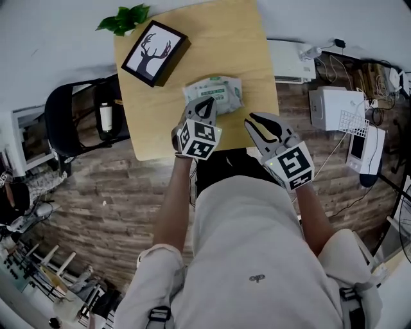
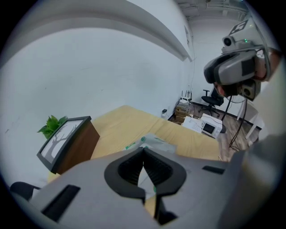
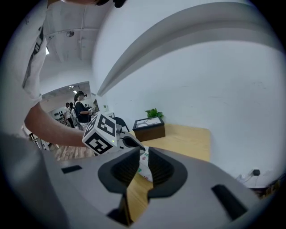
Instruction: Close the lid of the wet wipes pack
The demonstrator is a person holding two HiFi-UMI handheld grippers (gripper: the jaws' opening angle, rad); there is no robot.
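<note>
The wet wipes pack (image 1: 218, 90) is seen lying flat on the wooden table (image 1: 225, 38), a little toward the near edge from the middle. The left gripper (image 1: 207, 103) is held at the pack's 7 o'clock corner, its jaws brought fully together with nothing caught between them. The right gripper (image 1: 255, 121) is held at 4 o'clock of the pack, near it, its jaws parted by a narrow gap in which nothing is clamped. A framed deer picture (image 1: 154, 53) is set at 10 o'clock of the pack, and a green plant (image 1: 123, 18) further out at the table's corner. Whether the lid is down cannot be told.
</note>
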